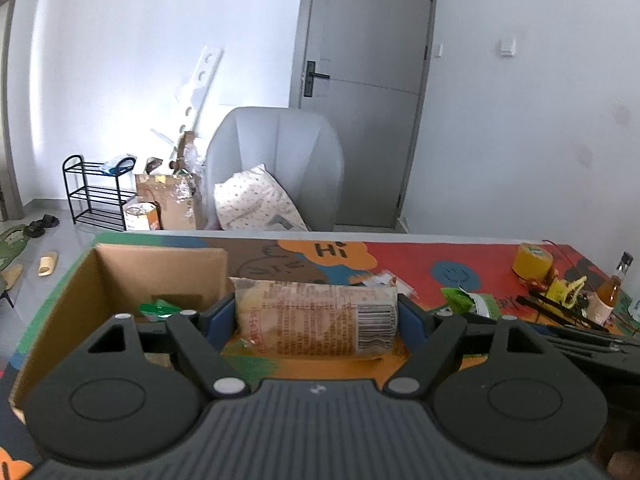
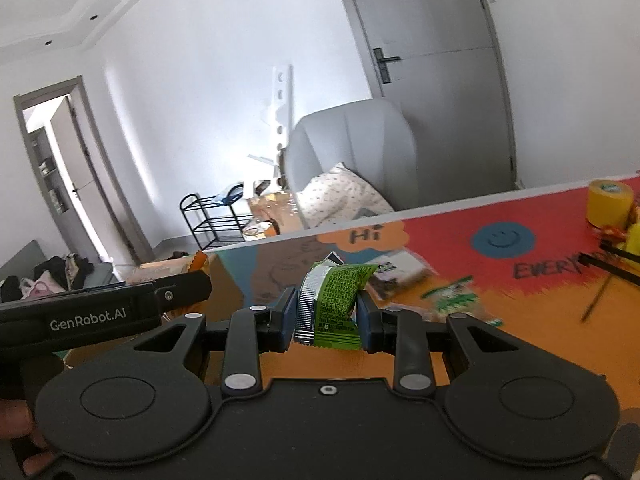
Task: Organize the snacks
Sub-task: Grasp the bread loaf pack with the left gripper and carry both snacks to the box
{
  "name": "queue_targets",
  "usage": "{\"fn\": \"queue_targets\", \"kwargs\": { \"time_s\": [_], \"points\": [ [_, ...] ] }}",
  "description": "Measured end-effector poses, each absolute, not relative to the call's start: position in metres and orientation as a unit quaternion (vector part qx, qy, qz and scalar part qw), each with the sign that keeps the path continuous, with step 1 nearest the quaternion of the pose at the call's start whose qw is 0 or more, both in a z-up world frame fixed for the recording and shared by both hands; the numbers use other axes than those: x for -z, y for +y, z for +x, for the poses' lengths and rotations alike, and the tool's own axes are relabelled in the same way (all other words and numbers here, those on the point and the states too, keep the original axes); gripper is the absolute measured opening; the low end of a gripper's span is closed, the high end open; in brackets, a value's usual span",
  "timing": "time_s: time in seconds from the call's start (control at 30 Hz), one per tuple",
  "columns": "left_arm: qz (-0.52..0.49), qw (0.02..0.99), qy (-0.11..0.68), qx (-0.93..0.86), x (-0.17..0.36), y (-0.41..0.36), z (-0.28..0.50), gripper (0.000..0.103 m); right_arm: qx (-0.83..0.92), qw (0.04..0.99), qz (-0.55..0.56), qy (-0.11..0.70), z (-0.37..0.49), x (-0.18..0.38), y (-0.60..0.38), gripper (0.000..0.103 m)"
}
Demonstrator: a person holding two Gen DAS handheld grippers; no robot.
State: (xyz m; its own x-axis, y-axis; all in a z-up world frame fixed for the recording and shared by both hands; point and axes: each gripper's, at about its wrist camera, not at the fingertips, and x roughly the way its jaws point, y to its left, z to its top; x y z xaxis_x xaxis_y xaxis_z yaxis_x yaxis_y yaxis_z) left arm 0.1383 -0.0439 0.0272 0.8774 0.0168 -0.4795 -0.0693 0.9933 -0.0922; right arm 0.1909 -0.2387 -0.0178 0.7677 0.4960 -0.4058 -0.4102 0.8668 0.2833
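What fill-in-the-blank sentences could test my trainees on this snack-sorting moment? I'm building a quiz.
1. The left gripper grips a long, pale ____ packet.
2. The right gripper is shut on a small ____ packet.
3. The open box beside the left gripper is made of ____.
4. The roll of tape on the table is ____.

Missing words: snack; green; cardboard; yellow

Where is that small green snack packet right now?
The green snack packet is clamped in the right hand-held gripper, shown centrally in the right wrist view, held above the colourful table mat, in front of its "Hi" print.
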Motion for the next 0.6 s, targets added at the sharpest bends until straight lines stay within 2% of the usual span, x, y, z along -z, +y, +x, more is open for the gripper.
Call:
{"fn": "queue_targets", "kwargs": {
  "time_s": [0.6],
  "points": [
    [-0.077,0.965,0.236,-0.085,-0.038,0.023,0.119,0.080,-0.301,0.922,0.060,0.236,0.193,0.002,-0.169,0.030]
  ]
}}
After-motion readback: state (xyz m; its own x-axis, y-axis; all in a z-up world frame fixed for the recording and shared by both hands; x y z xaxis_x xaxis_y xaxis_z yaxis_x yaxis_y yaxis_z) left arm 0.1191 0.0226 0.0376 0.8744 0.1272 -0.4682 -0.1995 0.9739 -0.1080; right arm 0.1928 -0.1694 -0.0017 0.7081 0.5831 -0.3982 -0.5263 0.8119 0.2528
